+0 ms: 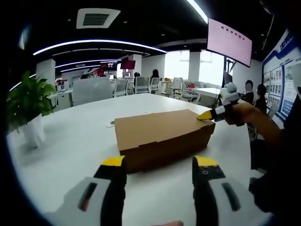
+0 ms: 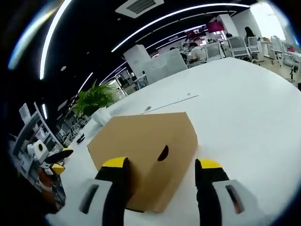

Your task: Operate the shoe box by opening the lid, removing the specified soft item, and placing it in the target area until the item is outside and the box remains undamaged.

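A closed brown cardboard shoe box (image 1: 162, 136) lies on the white table (image 1: 70, 141). My left gripper (image 1: 160, 165) is open, its yellow-tipped jaws just short of the box's near long side. My right gripper (image 1: 205, 115), held in a person's hand, has its yellow tip at the box's far right corner. In the right gripper view the box (image 2: 141, 141) shows its end face with a dark oval finger hole (image 2: 163, 153). My right gripper (image 2: 161, 165) stands open there, jaws either side of that end. The left gripper (image 2: 61, 159) shows at the left edge.
A potted green plant (image 1: 28, 101) in a white pot stands on the table to the left, also the plant (image 2: 94, 101) behind the box. A small dark item (image 1: 111, 123) lies near the box. Office chairs (image 1: 141, 84) and a wall screen (image 1: 229, 41) stand beyond.
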